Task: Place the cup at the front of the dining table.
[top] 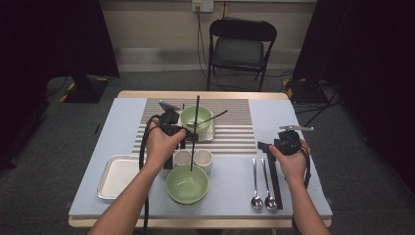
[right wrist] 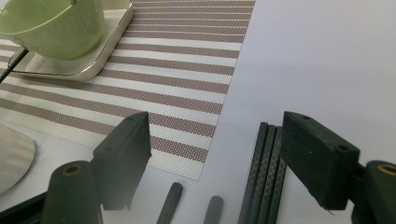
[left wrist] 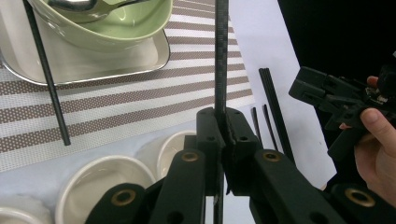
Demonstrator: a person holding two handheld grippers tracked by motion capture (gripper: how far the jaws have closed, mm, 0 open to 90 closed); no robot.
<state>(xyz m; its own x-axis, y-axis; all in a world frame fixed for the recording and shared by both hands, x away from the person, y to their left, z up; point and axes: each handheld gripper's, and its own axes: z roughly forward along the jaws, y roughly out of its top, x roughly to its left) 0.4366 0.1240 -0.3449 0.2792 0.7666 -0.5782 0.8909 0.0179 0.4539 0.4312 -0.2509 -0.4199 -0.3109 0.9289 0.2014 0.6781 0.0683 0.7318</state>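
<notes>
My left gripper [top: 188,136] [left wrist: 223,121] is shut on a long black chopstick [top: 195,127] [left wrist: 219,70] and holds it nearly upright over the two white cups [top: 193,159]. A second chopstick [top: 215,117] [left wrist: 46,74] leans against the green bowl [top: 195,117] [left wrist: 107,23], which sits on a silver tray [left wrist: 93,60] with a spoon [left wrist: 84,5] inside. My right gripper [top: 266,147] [right wrist: 219,149] is open, low over the table. A few black chopsticks [top: 274,176] [right wrist: 264,172] lie between its jaws, close to the right jaw and untouched.
A striped placemat [top: 235,127] [right wrist: 177,79] lies under the tray. Another green bowl [top: 187,183] stands at the front, and a white tray [top: 117,174] at front left. Two spoons [top: 262,186] lie left of the chopsticks, handles [right wrist: 170,200] toward my right gripper. A chair [top: 240,49] stands beyond the table.
</notes>
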